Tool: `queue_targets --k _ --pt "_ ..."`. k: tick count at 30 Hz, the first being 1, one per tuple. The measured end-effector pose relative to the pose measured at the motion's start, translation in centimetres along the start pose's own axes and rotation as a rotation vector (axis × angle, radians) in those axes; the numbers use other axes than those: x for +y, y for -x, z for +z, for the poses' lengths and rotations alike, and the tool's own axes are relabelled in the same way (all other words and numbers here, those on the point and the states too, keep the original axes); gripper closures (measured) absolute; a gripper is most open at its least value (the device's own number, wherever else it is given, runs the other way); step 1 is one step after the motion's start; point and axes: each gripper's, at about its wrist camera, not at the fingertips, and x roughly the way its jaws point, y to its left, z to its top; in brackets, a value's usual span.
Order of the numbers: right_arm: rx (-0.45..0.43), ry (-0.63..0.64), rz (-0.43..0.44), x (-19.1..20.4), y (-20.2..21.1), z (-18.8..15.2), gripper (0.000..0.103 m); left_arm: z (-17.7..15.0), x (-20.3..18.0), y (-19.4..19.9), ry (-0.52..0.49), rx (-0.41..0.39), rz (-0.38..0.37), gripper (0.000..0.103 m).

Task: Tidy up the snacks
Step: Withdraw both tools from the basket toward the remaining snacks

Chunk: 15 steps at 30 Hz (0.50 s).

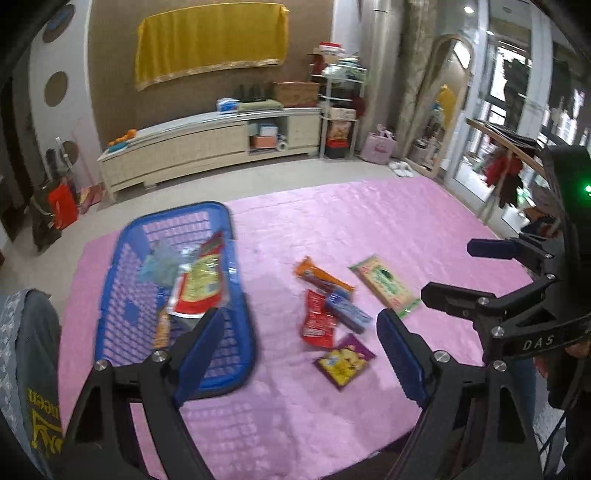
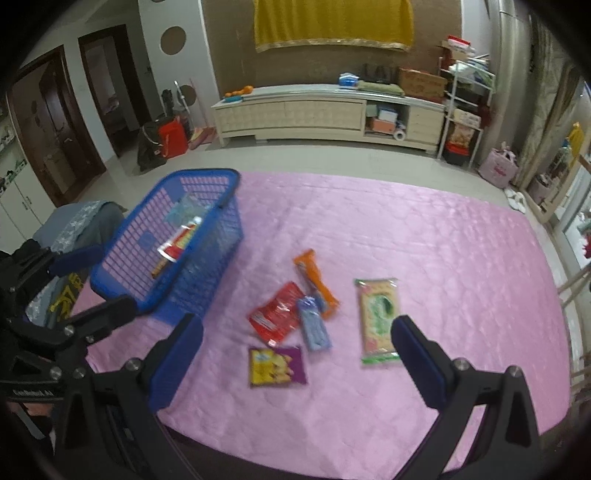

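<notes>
Pink mat [image 2: 406,229] | blue basket [image 2: 207,175]: red-yellow packet [image 2: 181,243], others | both tongs released, empty

Both views are evenly lit and moderately bright, with soft daylight coming from the glass doors [image 1: 517,122] on the right and a ceiling spot [image 1: 469,10] glowing overhead. Shadows are faint. The pink cover [image 2: 406,229] shows a mild sheen. Motion blur smears the blue basket [image 1: 236,295] and the snack packets [image 2: 277,317]. Straight lines bow strongly, and black vignetting fills the corners.
</notes>
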Motion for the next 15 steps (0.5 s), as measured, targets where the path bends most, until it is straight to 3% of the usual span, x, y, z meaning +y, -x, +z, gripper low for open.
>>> queue_targets --k 9,15 --pt "-0.003 -0.097 -0.052 -3.9 0.0 -4.1 0.000 -2.3 -4.5 -3.3 -0.135 0.030 -0.069 0.020" --pt "0.000 -0.116 -0.095 -5.0 -1.0 -6.8 0.000 -4.6 -5.8 -6.6 -0.187 0.110 -0.085 0.020"
